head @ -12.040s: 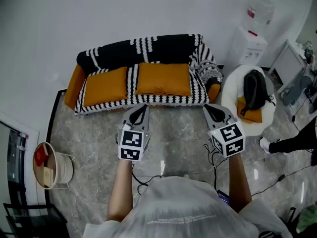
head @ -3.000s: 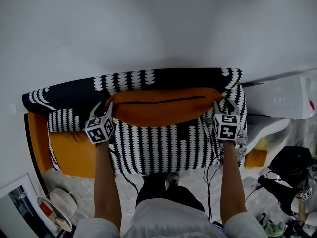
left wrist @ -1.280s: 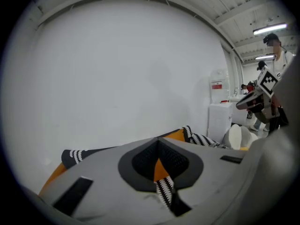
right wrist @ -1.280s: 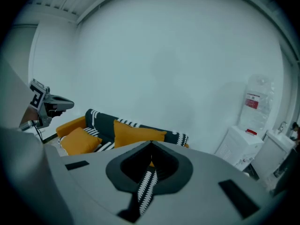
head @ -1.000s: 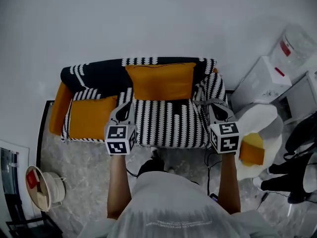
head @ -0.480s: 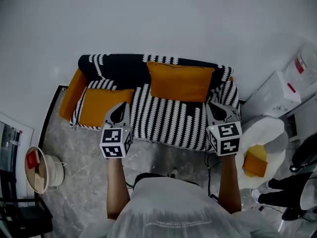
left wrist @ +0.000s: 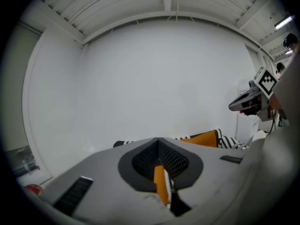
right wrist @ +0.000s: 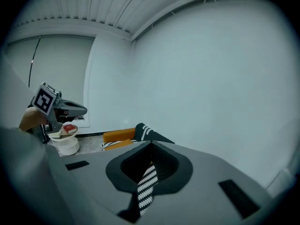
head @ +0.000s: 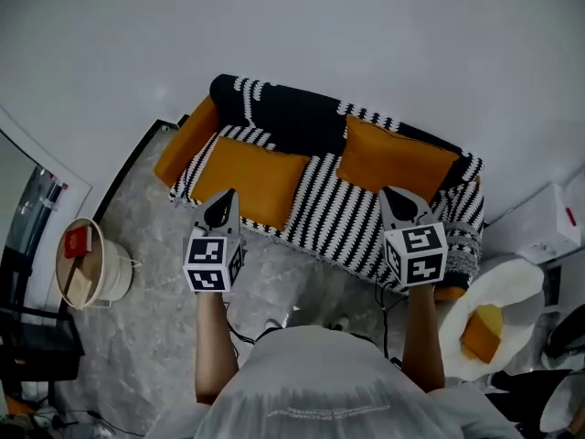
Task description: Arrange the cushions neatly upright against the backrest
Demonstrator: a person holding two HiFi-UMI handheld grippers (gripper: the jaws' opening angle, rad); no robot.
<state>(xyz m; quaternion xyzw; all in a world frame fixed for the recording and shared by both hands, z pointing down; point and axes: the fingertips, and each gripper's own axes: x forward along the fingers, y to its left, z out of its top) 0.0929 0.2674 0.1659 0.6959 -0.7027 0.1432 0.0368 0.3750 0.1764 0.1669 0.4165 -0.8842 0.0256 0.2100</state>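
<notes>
With the left tongs (head: 226,199) and right tongs (head: 391,197) both closed on nothing, the flat cushion (head: 251,179) lies on the sofa seat (head: 334,210) just ahead of the left tongs, its long side parallel to the backrest (head: 292,112).

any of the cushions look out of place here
Yes. The left cushion lies flat on the sofa seat, while the right cushion stands against the backrest. A third orange cushion sits off the sofa, on the white chair.
</notes>
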